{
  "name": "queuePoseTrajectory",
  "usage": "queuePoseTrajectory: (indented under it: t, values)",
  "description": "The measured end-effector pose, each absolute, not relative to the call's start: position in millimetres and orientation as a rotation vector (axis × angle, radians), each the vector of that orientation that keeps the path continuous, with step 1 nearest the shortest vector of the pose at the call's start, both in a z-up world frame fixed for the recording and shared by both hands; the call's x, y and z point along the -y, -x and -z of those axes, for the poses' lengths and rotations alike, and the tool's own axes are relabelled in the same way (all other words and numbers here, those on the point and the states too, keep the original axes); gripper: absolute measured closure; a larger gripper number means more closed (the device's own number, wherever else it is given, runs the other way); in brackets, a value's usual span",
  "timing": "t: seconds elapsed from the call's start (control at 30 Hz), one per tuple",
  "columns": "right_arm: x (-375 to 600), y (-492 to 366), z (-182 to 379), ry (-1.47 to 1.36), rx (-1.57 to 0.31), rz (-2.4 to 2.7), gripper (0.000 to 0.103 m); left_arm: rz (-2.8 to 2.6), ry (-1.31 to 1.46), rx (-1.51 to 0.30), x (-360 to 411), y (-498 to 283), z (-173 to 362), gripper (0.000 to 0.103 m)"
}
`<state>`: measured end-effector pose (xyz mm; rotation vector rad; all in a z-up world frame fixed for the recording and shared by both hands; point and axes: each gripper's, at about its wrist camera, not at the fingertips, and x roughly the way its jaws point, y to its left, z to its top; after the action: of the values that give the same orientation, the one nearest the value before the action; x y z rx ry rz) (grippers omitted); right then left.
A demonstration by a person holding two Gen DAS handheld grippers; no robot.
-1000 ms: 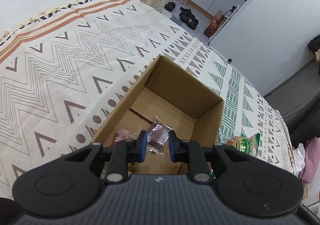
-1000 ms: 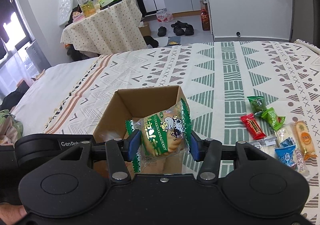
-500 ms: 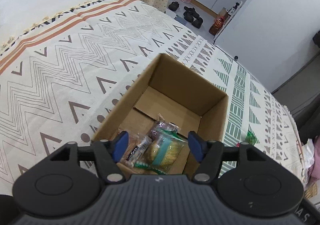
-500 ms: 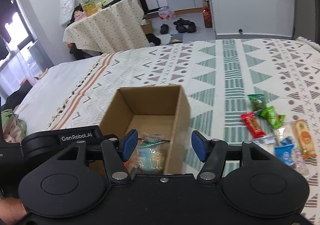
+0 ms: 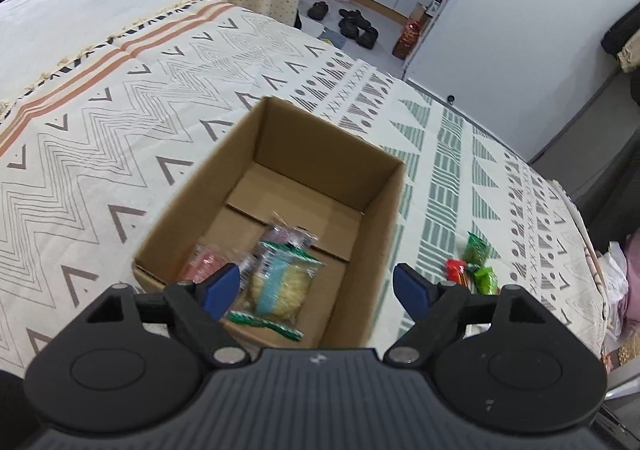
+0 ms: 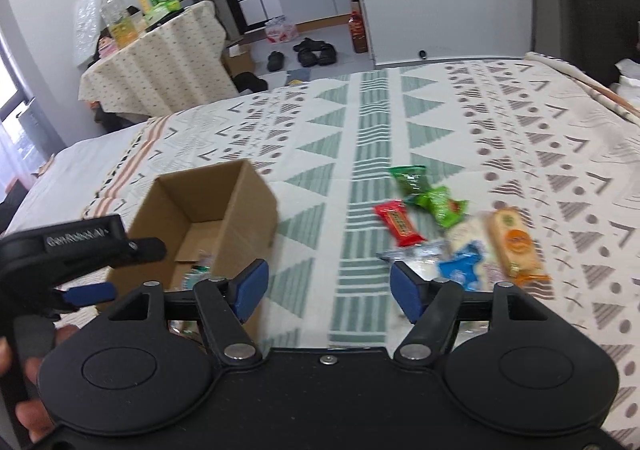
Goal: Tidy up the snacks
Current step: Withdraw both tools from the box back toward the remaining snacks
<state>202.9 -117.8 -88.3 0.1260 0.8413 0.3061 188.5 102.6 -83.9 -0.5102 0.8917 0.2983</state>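
Beside the box (image 6: 256,206), loose snacks (image 6: 436,226) lie.

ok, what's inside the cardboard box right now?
In the cardboard box: a green-edged pastry packet, a purplish clear-wrapped snack behind it, and a pinkish packet at left. The near-left corner is hidden by the left gripper, so anything there can't be seen.

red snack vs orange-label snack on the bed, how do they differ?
The red snack is a small bright red packet; the orange-label snack is a longer, pale tan one with a round orange mark. The red snack lies nearer the cardboard box; the orange-label snack lies at the far right of the pile. Both lie flat on the patterned bedspread, outside the box, ungripped.
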Motion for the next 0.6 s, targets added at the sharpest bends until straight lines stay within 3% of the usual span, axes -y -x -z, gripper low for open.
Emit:
queuePoseTrajectory:
  t: [0.6]
  values:
    - [209,-193,102,-0.231,-0.827,-0.234,0.030,-0.227,0.446,-0.934,-33,-183,74,0.020]
